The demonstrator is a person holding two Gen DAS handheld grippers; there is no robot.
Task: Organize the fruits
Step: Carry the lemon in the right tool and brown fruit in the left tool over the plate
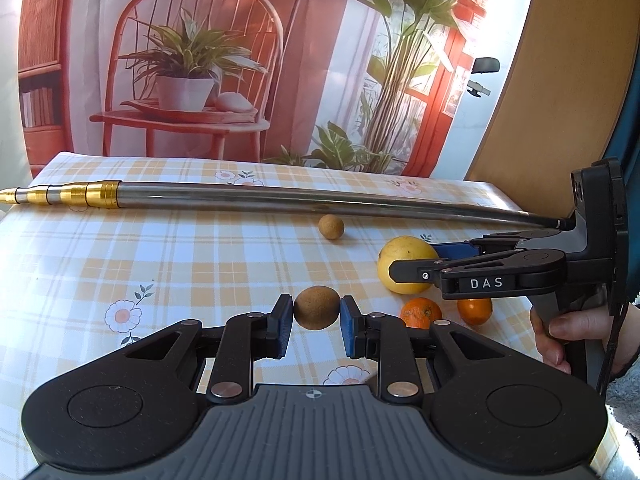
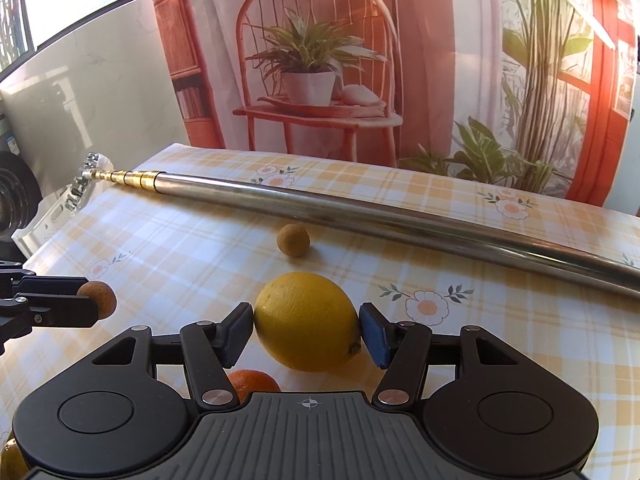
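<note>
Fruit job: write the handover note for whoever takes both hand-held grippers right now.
Left hand-held gripper: pads against a brown fruit, apparently gripping it just above the cloth.
Right hand-held gripper: pads at both ends of the lemon; I cannot tell whether it is clamped or lifted.
On the tablecloth: a second small brown fruit near the metal pole; two oranges beside the lemon.
Done: nothing visibly sorted; no bowl or tray in view.
Left: place both held fruits, then gather the loose brown one and the oranges.
</note>
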